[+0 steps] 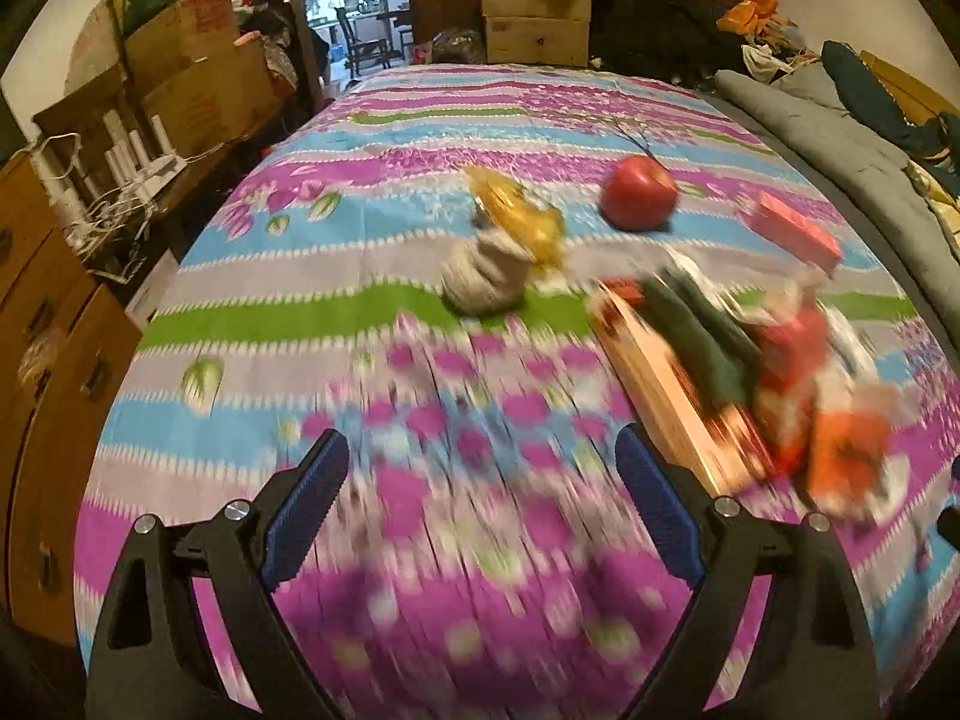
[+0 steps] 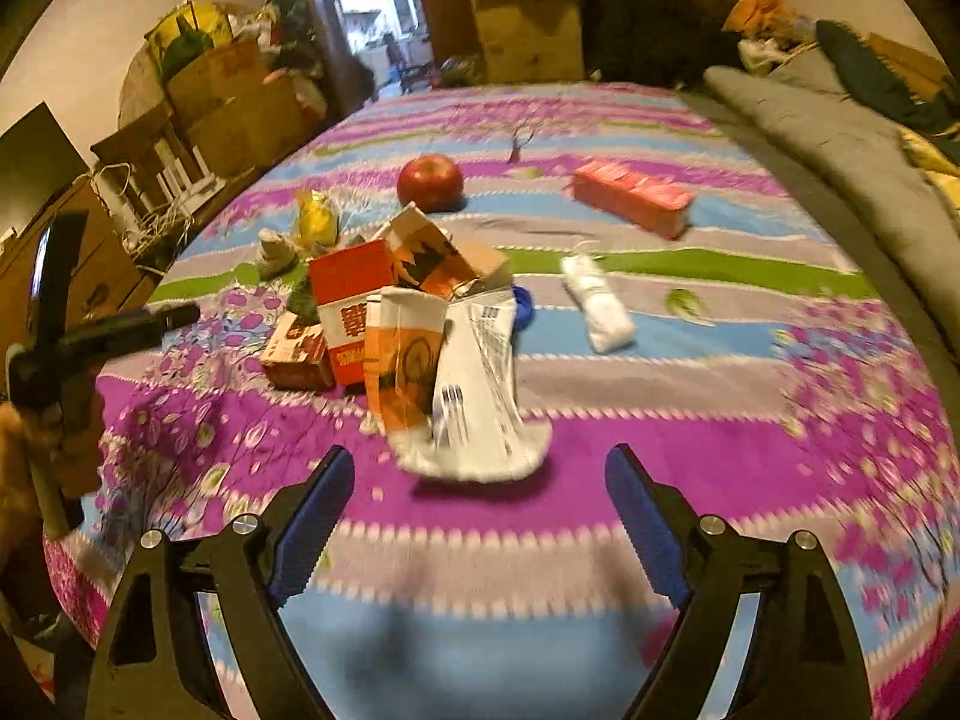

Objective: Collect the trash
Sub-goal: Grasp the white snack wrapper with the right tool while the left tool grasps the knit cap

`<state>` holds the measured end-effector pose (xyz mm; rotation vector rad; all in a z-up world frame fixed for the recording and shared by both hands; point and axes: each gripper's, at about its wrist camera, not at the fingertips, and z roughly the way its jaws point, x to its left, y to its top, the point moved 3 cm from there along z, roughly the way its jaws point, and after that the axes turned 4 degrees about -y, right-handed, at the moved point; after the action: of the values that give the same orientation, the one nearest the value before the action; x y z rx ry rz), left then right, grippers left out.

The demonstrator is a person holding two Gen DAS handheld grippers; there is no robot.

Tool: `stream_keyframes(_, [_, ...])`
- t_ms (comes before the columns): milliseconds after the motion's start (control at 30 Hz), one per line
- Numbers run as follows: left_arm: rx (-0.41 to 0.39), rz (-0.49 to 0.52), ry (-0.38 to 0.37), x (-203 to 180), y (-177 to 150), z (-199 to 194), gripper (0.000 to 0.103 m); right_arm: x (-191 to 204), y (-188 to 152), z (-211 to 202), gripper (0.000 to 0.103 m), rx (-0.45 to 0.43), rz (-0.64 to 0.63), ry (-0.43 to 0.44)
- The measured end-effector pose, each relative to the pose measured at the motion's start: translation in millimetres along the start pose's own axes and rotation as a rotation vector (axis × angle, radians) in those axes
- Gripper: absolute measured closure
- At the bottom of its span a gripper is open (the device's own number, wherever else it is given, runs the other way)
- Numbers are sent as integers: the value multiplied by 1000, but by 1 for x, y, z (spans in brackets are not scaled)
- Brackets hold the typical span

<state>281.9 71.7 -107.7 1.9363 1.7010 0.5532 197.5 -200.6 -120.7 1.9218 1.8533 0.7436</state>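
Observation:
A pile of crushed cartons and wrappers (image 2: 414,324) lies on the striped bedspread (image 2: 690,468), with a white and orange carton (image 2: 474,396) nearest my right gripper (image 2: 480,468), which is open and empty just short of it. In the left wrist view the pile (image 1: 750,372) is blurred, to the right of my open, empty left gripper (image 1: 483,456). A crumpled grey wad (image 1: 483,276) and a yellow wrapper (image 1: 516,216) lie ahead of the left gripper. A white roll of paper (image 2: 600,300) and a pink box (image 2: 630,195) lie farther right.
A red apple (image 2: 431,182) sits behind the pile; it also shows in the left wrist view (image 1: 639,192). Cardboard boxes (image 1: 198,78) and wooden drawers (image 1: 48,360) stand along the left. A grey blanket (image 2: 840,144) runs along the right edge. The left gripper's handle (image 2: 66,336) shows at far left.

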Motion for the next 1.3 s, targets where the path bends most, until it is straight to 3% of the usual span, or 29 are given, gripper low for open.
stream_keyframes(267, [-19,-98,-32,18,64,68,16,-5,11,61,23,120,-9,25])
stream_keyframes(333, [-7,-84,-16,16,71,86,16,-6,8,69,29,140,-5,42])
stream_keyframes(400, [14,-70,10,15,76,105,16,-6,7,80,41,164,-5,54])
stream_keyframes(433, [27,-70,17,16,76,112,20,-6,7,85,41,176,2,68])
stream_keyframes(500, [78,-93,-22,17,74,129,38,-10,8,92,42,186,35,86])
stream_keyframes(567, [83,-98,-48,18,70,133,52,-13,9,93,50,180,62,94])
stream_keyframes(667, [54,-84,-55,17,63,121,58,-15,8,91,53,173,91,108])
stream_keyframes(867, [20,-126,-63,28,36,76,59,-25,-14,58,54,150,179,129])
stream_keyframes(1167, [59,-160,-60,32,-47,-7,59,-18,-54,-7,55,114,230,119])
stream_keyframes(1300, [81,-99,-16,13,-81,-37,59,-12,-64,-42,55,74,253,121])
